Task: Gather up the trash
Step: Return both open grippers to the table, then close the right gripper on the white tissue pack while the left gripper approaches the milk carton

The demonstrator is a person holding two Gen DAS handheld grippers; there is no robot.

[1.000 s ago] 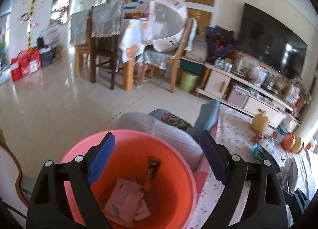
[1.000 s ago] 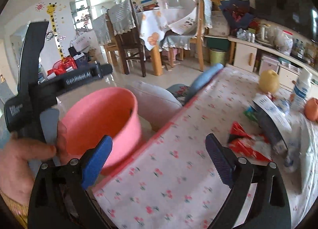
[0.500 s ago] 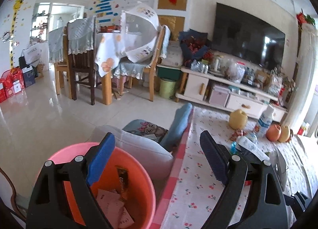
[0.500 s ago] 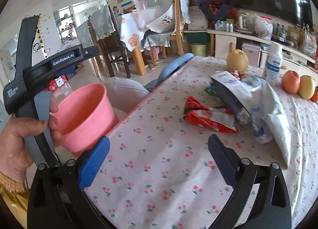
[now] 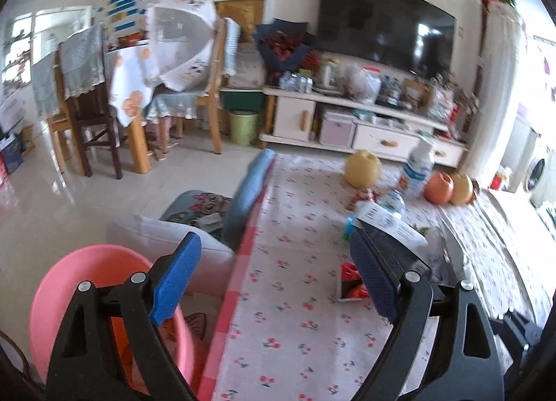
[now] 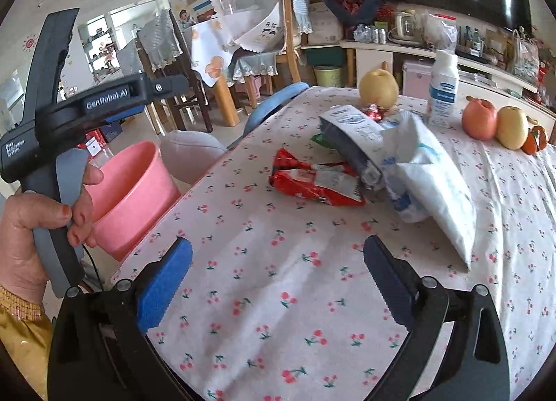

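A pink bucket (image 5: 69, 279) (image 6: 132, 192) stands beside the table's left edge, with wrappers inside it. On the cherry-print tablecloth (image 6: 278, 262) lie a red wrapper (image 6: 312, 180) (image 5: 351, 284), a grey bag (image 6: 354, 137) (image 5: 389, 223) and a crumpled white plastic bag (image 6: 427, 175). My right gripper (image 6: 278, 279) is open and empty over the cloth, short of the red wrapper. My left gripper (image 5: 274, 279) is open and empty too. It hangs over the table's edge, the bucket under its left finger and the grey bag behind its right one. A hand (image 6: 34, 227) holds it.
At the table's far end stand a pear (image 6: 378, 88), a white bottle (image 6: 443, 88), two apples (image 6: 479, 119) and an orange (image 6: 537, 140). A grey cushioned seat (image 6: 191, 149) and a blue chair back (image 6: 274, 102) sit against the table's left side beyond the bucket.
The left view has swung right, from above the bucket to the table's edge. The right gripper has moved further over the table, and the wrappers lie nearer to it.
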